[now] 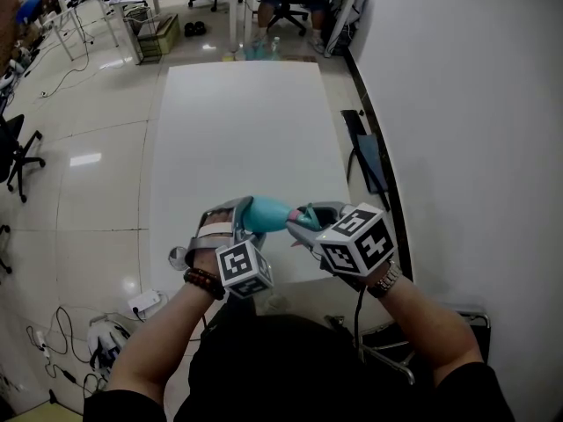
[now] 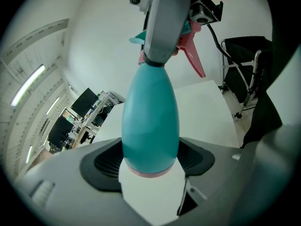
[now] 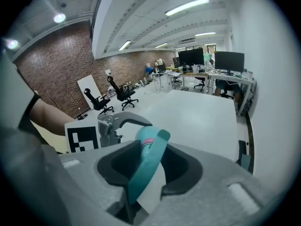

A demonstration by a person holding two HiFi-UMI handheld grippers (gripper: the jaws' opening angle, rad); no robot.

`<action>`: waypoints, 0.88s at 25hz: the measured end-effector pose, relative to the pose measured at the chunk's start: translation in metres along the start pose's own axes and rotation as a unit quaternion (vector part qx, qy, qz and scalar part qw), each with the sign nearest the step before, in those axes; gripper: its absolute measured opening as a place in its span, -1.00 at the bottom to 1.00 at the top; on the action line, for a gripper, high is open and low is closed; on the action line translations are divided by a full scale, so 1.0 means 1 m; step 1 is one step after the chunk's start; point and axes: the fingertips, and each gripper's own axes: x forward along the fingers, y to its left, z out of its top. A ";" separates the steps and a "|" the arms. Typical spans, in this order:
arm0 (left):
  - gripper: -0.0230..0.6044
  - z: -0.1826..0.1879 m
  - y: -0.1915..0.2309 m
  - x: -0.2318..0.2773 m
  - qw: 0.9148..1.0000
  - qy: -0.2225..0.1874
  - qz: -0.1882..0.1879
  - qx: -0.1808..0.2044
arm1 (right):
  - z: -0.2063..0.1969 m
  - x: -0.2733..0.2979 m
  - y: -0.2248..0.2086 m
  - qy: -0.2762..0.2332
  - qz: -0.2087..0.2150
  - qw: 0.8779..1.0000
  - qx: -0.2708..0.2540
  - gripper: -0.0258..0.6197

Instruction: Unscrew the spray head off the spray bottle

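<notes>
- Head view: a teal plastic spray bottle (image 1: pixel 266 214) is held level in the air above the near edge of a long white table (image 1: pixel 237 121), between the left gripper (image 1: pixel 230 222) and the right gripper (image 1: pixel 306 221).
- Left gripper view: the jaws are set wide and pressed on the rounded lower body of the spray bottle, close to its pink-rimmed base.
- Right gripper view: the jaws are pinched on the teal plastic spray head (image 3: pixel 146 168), which lies slantwise between the dark pads. The neck is seen just beyond them.
- The body is smooth and tapered, so it may be turned inside the left pads along with the spray head, and the thread would then not be loosened.
- The shell seems to be gripped rather than the collar. Under a twist the pads may slip, or the pink trigger (image 2: pixel 194 62) may be squeezed.
- Once the thread is freed, the spray bottle is borne at its base end alone and may be tipped or dropped onto the table.
</notes>
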 end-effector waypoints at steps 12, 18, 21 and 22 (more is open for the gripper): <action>0.28 0.002 -0.010 -0.005 0.998 -0.008 -0.056 -0.007 | -0.001 -0.004 0.009 0.020 -0.002 0.991 -0.131 -0.53; 0.28 0.003 -0.017 -0.009 0.996 -0.014 -0.092 0.000 | -0.005 -0.007 0.020 0.035 0.008 0.978 -0.208 -0.54; 0.28 0.004 -0.022 -0.012 0.993 -0.018 -0.114 0.001 | -0.007 -0.007 0.024 0.042 0.013 0.966 -0.253 -0.54; 0.28 0.004 -0.023 -0.012 0.992 -0.019 -0.122 0.001 | -0.008 -0.008 0.024 0.045 0.015 0.962 -0.270 -0.54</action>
